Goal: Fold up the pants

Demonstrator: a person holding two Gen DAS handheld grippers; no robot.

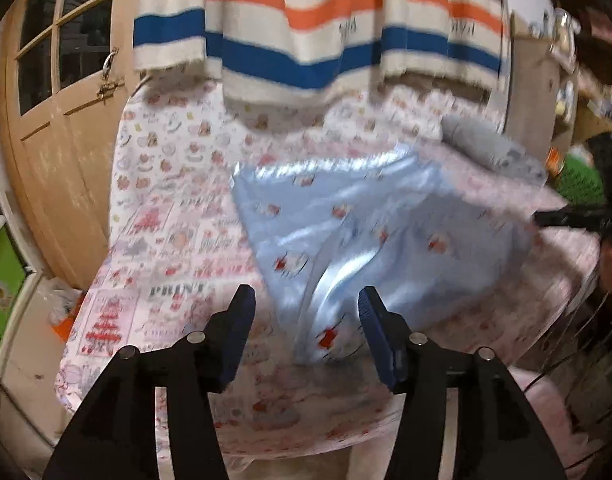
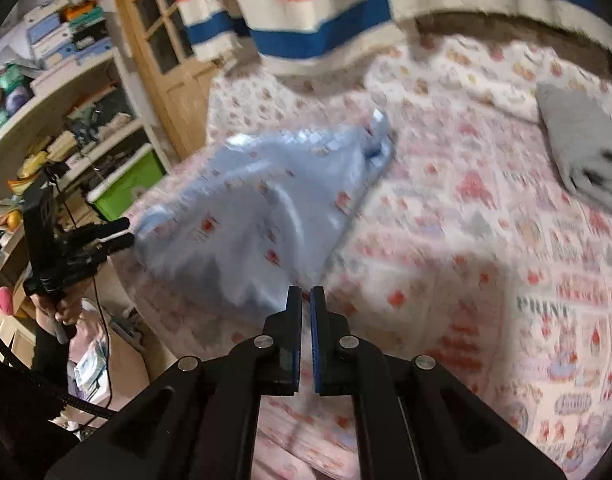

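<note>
Light blue satin pants (image 1: pixel 357 232) with small red and white prints lie rumpled on the bed. My left gripper (image 1: pixel 306 304) is open, hovering over the near end of the pants with nothing between its pads. It also shows in the right wrist view (image 2: pixel 122 232), at the pants' left edge. My right gripper (image 2: pixel 306 300) is shut on a corner of the pants (image 2: pixel 258 208). In the left wrist view it (image 1: pixel 545 218) appears at the pants' far right edge.
A pink patterned bedsheet (image 1: pixel 178 216) covers the bed. A grey folded garment (image 2: pixel 581 140) lies at the back right. A striped blanket (image 1: pixel 306 20) hangs behind. A wooden door (image 1: pixel 66 120) and shelves (image 2: pixel 66 112) with a green bin (image 2: pixel 130 184) stand to the left.
</note>
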